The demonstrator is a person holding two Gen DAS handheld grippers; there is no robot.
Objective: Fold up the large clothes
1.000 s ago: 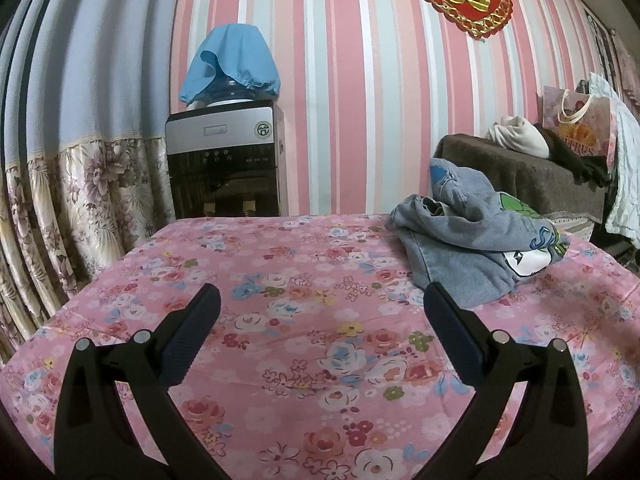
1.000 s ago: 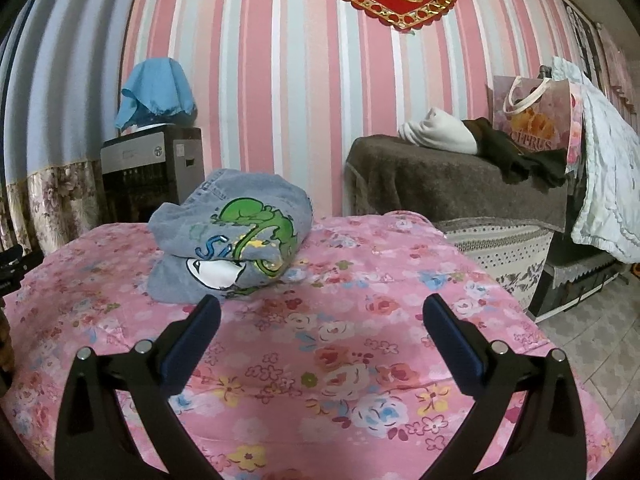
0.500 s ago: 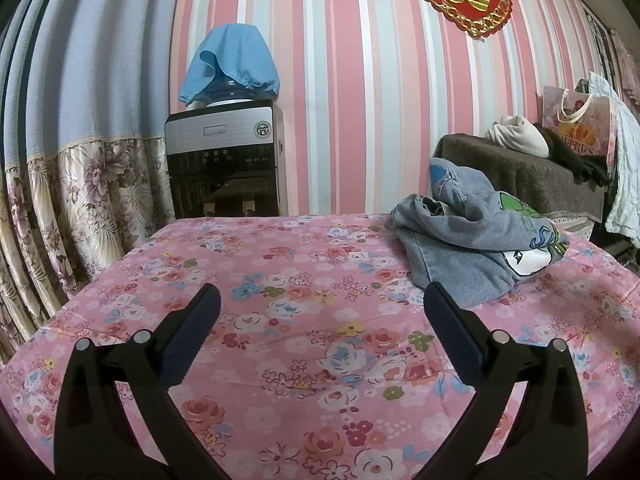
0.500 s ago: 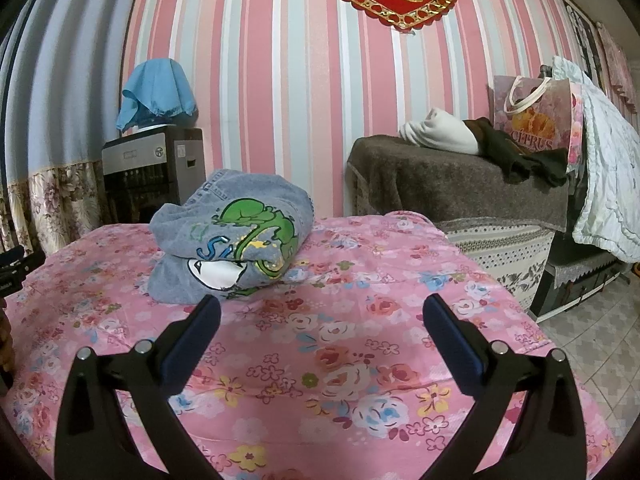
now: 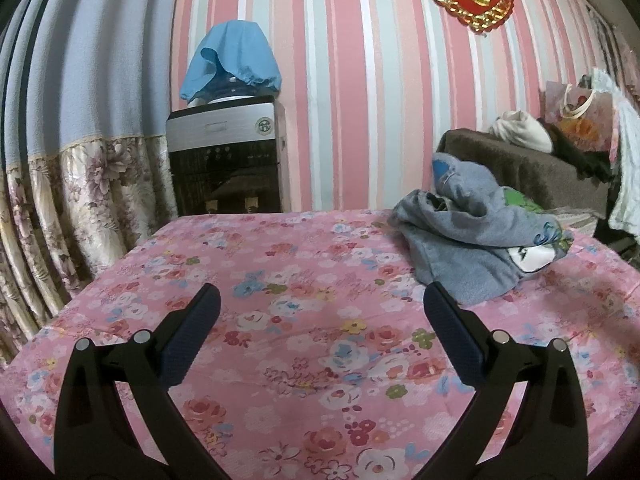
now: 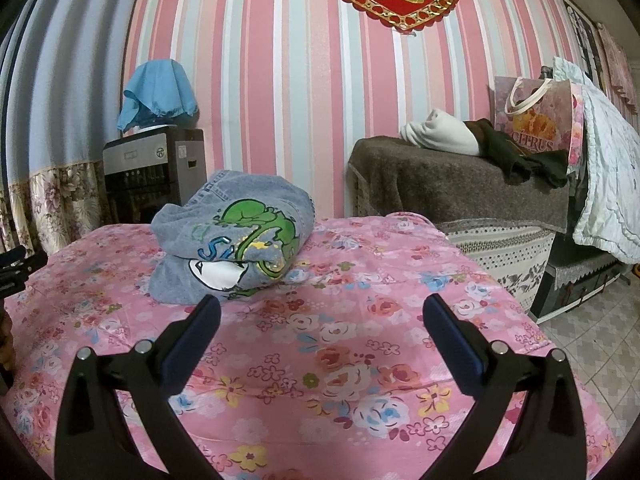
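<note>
A grey-blue denim garment with a green cartoon print lies bundled on the pink floral table cover, towards the far right in the left wrist view. The right wrist view shows the same garment at centre left, printed side facing me. My left gripper hovers open above the cover, to the left of the garment and short of it, nothing between its fingers. My right gripper is also open and empty, just in front of and to the right of the bundle. The left gripper's tip pokes in at the left edge.
A water dispenser under a blue cloth stands behind the table by a flowered curtain. To the right is a brown-covered cabinet with clothes and a gift bag. The table's right edge drops to tiled floor.
Both grippers have crept slightly closer to the garment, which looks a little larger and nearer in each view. Both stay open and the garment has not moved.
</note>
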